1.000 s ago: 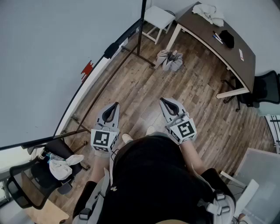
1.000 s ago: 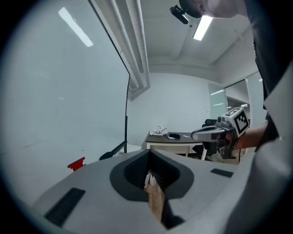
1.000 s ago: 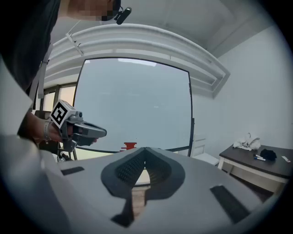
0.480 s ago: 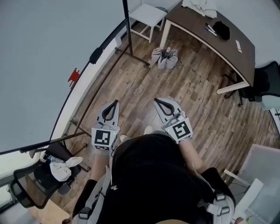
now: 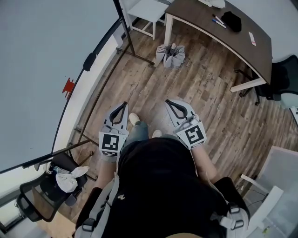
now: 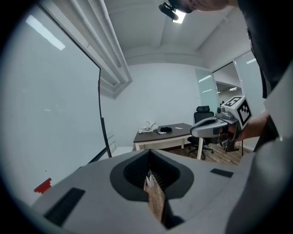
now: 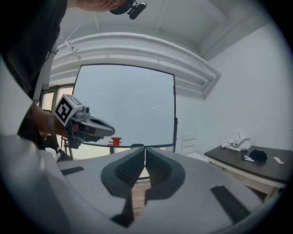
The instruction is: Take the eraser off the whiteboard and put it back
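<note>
The whiteboard [image 5: 42, 60] fills the left of the head view. A black eraser [image 5: 88, 61] sits on its lower edge, with a small red piece [image 5: 69, 86] stuck on the board further along. My left gripper [image 5: 123, 106] and right gripper [image 5: 168, 103] are held side by side over the wooden floor, well short of the eraser, both shut with nothing in them. In the right gripper view the eraser [image 7: 136, 146] and red piece [image 7: 116, 140] lie ahead, past the closed jaws [image 7: 144, 151]. The left gripper view shows its closed jaws [image 6: 149, 159] and the red piece [image 6: 42, 185].
The whiteboard's stand legs [image 5: 135, 53] run across the floor. A grey bundle [image 5: 170, 55] lies on the floor ahead. A brown desk [image 5: 195, 18] with pens stands at the back, a white stool [image 5: 144, 9] beside it. Office chairs stand at right [image 5: 284, 79] and lower left [image 5: 42, 200].
The person has walked forward: the eraser and red piece slid down-left in the head view, and the desk and grey bundle moved toward the top. Both grippers stayed shut.
</note>
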Motion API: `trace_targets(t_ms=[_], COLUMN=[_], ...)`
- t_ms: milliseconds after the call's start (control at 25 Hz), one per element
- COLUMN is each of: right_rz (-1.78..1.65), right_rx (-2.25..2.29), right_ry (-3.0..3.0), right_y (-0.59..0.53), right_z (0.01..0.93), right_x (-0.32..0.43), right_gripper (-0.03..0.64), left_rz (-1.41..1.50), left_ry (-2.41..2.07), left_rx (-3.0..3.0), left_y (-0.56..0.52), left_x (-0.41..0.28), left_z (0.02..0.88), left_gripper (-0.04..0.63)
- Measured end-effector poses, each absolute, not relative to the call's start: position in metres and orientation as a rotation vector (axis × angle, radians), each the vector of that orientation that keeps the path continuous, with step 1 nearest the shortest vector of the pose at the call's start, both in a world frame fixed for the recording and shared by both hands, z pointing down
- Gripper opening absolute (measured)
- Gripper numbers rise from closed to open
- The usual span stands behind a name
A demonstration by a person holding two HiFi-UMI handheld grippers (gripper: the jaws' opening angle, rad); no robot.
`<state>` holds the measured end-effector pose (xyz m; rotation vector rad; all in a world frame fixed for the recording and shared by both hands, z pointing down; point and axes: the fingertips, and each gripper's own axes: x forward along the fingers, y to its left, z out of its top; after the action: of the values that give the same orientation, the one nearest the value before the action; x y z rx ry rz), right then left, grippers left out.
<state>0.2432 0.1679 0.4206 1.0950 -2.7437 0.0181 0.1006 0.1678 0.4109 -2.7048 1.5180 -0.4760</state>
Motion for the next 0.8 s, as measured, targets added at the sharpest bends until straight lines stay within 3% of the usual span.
trace_targets(t_ms=[360,800], right_rz=[0.021,-0.015], right_rx=[1.072,0.969], right_ry=[-2.703,-2.681], right_y=[0.101,-0.019], right_z=[0.429,0.425], right_x=[0.229,0.142], right_gripper=[0.015,0.015], left_rz=[-0.477,-0.511], left_ry=[1.526,1.649], left_rx=[-2.712,-2.71], left_y=[0.095,-0.02], left_x=[0.086,-0.006], left_z=[0.417,0.43], left_gripper=[0.008,0.009])
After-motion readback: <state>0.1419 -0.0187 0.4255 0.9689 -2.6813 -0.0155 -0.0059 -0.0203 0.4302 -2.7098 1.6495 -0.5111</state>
